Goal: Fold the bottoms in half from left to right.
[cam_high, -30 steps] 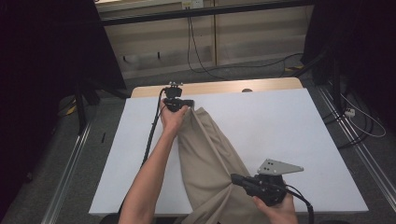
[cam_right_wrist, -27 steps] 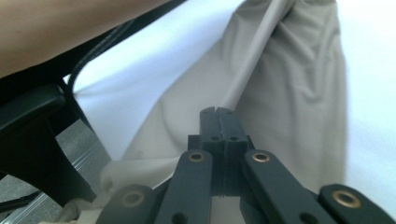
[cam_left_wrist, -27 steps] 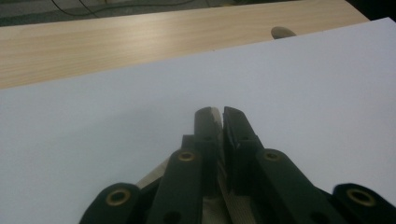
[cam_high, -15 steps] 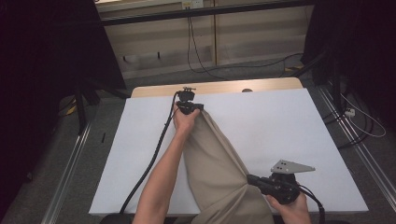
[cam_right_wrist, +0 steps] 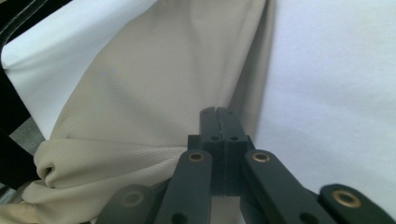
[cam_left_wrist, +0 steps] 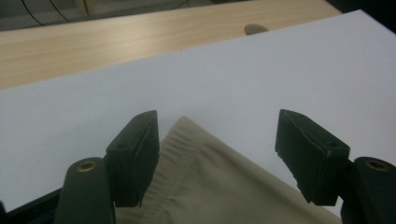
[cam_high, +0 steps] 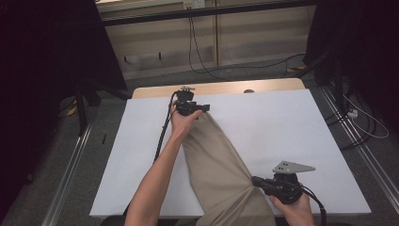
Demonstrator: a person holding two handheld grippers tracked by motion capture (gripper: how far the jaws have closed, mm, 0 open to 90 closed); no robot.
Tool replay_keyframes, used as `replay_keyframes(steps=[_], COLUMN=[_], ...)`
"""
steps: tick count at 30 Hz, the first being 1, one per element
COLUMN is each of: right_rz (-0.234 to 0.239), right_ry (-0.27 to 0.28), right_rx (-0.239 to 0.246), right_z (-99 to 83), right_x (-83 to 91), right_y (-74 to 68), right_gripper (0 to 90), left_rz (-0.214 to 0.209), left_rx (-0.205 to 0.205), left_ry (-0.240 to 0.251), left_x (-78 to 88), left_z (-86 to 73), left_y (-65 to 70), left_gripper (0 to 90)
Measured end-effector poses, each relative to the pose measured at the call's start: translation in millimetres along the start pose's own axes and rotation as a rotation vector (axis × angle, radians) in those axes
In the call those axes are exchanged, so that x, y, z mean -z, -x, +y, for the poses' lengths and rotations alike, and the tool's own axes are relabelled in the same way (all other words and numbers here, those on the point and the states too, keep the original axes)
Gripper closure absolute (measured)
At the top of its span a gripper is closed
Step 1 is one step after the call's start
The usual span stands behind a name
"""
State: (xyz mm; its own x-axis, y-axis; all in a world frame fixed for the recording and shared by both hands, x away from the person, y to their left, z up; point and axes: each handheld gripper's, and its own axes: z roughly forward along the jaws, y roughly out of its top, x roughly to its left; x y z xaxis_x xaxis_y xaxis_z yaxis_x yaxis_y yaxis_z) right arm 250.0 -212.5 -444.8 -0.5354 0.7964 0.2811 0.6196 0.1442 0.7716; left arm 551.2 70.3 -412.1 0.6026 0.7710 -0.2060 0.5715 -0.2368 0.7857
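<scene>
The beige garment (cam_high: 221,165) lies stretched across the table (cam_high: 282,127), right gripper (cam_high: 260,182) clamped on it, left gripper (cam_left_wrist: 217,154) spread apart, smoothing apparently unfinished

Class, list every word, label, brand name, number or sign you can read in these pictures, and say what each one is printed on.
None can be read.
The beige cloth, the white table cover and both grippers, left and right, carry no legible print.

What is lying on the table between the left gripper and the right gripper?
In the high view, the beige cloth spans the white table from the left gripper to the right gripper; nothing else lies there.
</scene>
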Motion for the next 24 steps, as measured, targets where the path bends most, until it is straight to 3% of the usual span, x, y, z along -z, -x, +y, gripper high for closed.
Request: replay_keyframes(steps=[3,5,8,12,13,15,18,22,24], right_rz=[-0.014,-0.034,-0.070,-0.104,-0.097,-0.061,-0.012,0.027,0.040], right_ry=[-0.007,-0.013,-0.023,-0.022,-0.011,0.006,-0.023,-0.034,-0.049], right_rx=[0.006,0.004,-0.002,-0.002,0.001,0.012,0.054,0.072,0.090], right_z=[0.3,-0.3,-1.1,-1.2,-0.9,-0.8,-7.0,-17.6,-23.3], right_x=[1.9,2.0,2.1,3.3,5.0,8.4,10.2,14.5,14.4], right_y=[1.3,4.5,9.4,5.7,2.8,-6.1,-23.3,-40.9,-48.9], right_gripper=[90.0,90.0,90.0,72.9,69.5,69.0,69.0,68.7,68.7], left_rz=[-0.007,0.003,-0.011,-0.047,-0.061,-0.074,-0.085,-0.083,-0.111], left_rx=[-0.018,-0.070,-0.094,-0.087,-0.078,-0.100,-0.141,-0.163,-0.162], left_ry=[0.019,-0.011,-0.012,0.005,0.014,0.014,0.000,-0.016,-0.017], left_x=[11.0,17.1,26.2,43.4,48.3,58.3,75.4,101.3,115.2], left_z=[-4.3,-10.5,-20.5,-39.3,-45.3,-57.4,-76.8,-100.5,-112.4], left_y=[3.9,7.4,9.6,15.5,18.4,25.3,35.8,47.2,53.4], left_gripper=[27.7,23.7,22.7,22.1,22.2,22.3,23.0,25.2,28.0])
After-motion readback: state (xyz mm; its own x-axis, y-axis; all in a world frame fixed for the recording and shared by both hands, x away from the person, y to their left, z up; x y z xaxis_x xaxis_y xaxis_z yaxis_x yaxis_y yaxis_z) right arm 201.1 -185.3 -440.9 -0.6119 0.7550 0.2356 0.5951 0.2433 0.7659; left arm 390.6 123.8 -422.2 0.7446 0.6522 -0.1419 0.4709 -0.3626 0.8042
